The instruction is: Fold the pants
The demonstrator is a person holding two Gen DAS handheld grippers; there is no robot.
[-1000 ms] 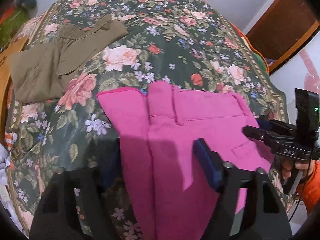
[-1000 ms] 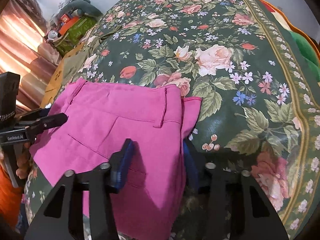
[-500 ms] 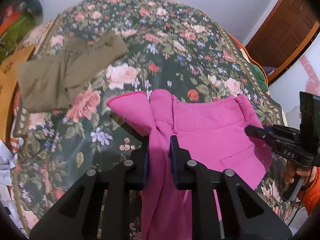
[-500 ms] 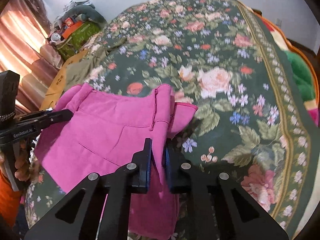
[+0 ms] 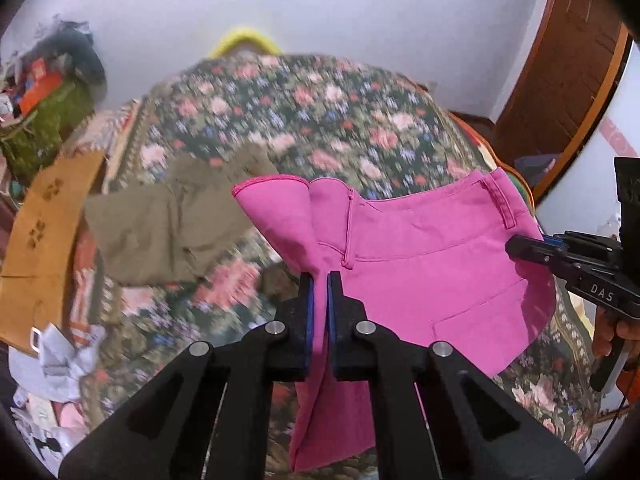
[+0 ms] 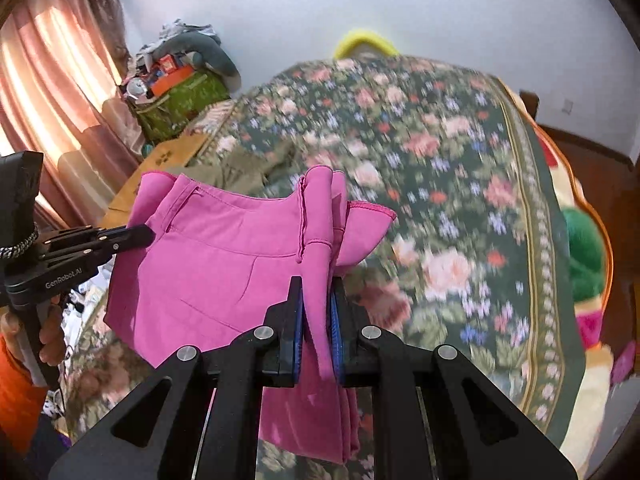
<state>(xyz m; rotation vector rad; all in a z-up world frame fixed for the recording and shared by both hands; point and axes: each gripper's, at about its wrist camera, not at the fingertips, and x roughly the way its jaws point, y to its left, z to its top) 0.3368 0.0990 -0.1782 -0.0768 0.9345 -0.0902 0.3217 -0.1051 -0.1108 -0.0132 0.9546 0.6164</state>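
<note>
The left tool (image 5: 319,312) and the right tool (image 6: 317,320) are each clenched on the waistband end of the pink pants (image 5: 420,264), holding them up off the floral bed (image 5: 320,120) over its near edge. No fold is laid yet; I judge nearly all the folding remains.

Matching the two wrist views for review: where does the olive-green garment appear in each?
Left wrist: olive-green garment lies left of centre on the floral bedspread, beyond and left of the pink pants.
Right wrist: only a strip shows, upper left of centre, behind the pants' waistband.
Shared landmark: yellow object at the bed's far end.
</note>
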